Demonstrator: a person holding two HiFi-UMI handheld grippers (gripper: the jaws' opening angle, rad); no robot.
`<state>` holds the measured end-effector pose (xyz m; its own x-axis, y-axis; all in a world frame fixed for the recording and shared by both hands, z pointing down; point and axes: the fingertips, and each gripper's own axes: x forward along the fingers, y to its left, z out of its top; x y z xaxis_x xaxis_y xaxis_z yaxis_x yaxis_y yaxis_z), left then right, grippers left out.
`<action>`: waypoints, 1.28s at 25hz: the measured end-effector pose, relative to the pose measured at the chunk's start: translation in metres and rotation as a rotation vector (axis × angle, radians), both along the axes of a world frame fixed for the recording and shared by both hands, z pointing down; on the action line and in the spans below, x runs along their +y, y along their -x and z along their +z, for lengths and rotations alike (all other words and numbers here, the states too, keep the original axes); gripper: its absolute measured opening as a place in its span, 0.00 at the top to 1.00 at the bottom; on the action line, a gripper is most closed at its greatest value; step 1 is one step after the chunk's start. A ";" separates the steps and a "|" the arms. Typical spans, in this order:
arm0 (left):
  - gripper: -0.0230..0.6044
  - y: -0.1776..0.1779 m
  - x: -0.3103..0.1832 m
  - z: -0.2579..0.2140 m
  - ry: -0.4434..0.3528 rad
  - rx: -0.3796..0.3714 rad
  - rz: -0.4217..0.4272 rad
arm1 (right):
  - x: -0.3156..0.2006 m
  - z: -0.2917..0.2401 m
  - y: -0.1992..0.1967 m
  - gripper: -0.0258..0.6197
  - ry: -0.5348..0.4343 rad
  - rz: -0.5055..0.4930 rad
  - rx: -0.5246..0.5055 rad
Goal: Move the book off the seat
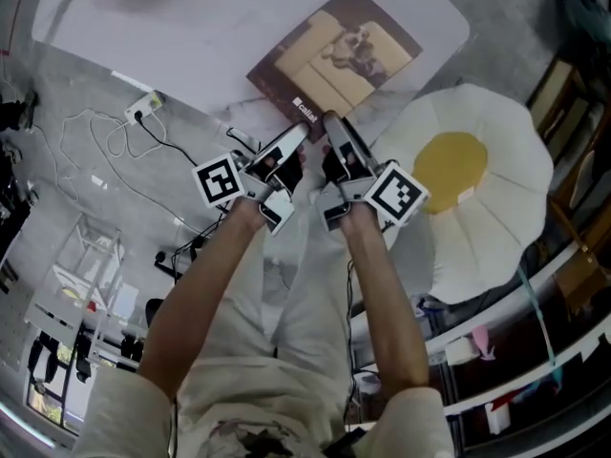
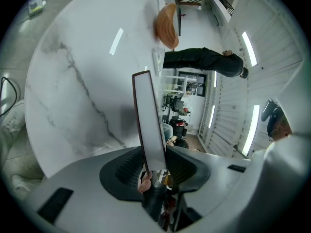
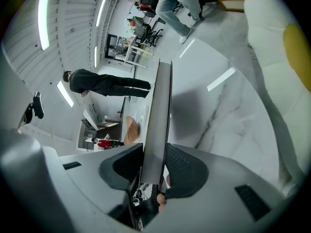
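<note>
Book (image 1: 334, 51): brown cover, held over the near edge of the white marble worktop (image 1: 191, 36), clear of the egg-shaped seat cushion (image 1: 477, 189) beside it. Left tool (image 1: 294, 139), right tool (image 1: 336, 134): 2 tools side by side, each pinching the book's near edge, probably to keep it level for setting down.

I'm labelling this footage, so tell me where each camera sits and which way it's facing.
Head view: on the person's head, looking steeply down at the book over the marble table; both forearms, left tool and right tool show.
Left gripper view: on the left tool, looking along its jaws, shut on the book's edge, toward a wooden bowl; a fingertip shows.
Right gripper view: on the right tool, jaws shut on the book, egg cushion rightward; fingertip too.
Shared by all: book, table.
</note>
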<state>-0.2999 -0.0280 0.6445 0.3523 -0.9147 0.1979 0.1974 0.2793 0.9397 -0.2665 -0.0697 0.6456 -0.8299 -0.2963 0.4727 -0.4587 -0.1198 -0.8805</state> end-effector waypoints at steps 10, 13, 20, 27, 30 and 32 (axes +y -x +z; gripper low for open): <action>0.73 0.030 -0.005 0.016 0.015 0.010 -0.054 | -0.006 0.017 0.031 0.73 0.007 -0.059 0.023; 0.73 0.032 -0.007 0.017 0.016 0.011 -0.065 | -0.006 0.019 0.034 0.73 0.016 -0.064 0.026; 0.73 0.047 -0.006 0.028 0.041 -0.002 -0.068 | -0.007 0.030 0.048 0.73 0.016 -0.121 0.070; 0.73 0.064 -0.008 0.038 0.073 -0.038 -0.068 | -0.004 0.043 0.059 0.74 0.038 -0.150 0.131; 0.73 0.073 -0.008 0.043 0.093 -0.054 -0.073 | -0.004 0.046 0.067 0.74 0.063 -0.136 0.151; 0.73 0.078 -0.009 0.044 0.101 -0.069 -0.080 | -0.004 0.048 0.073 0.74 0.081 -0.127 0.152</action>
<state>-0.3783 -0.0366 0.6883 0.2615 -0.9135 0.3117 0.1591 0.3593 0.9196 -0.3396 -0.0738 0.6931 -0.7754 -0.1492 0.6135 -0.6017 -0.1202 -0.7897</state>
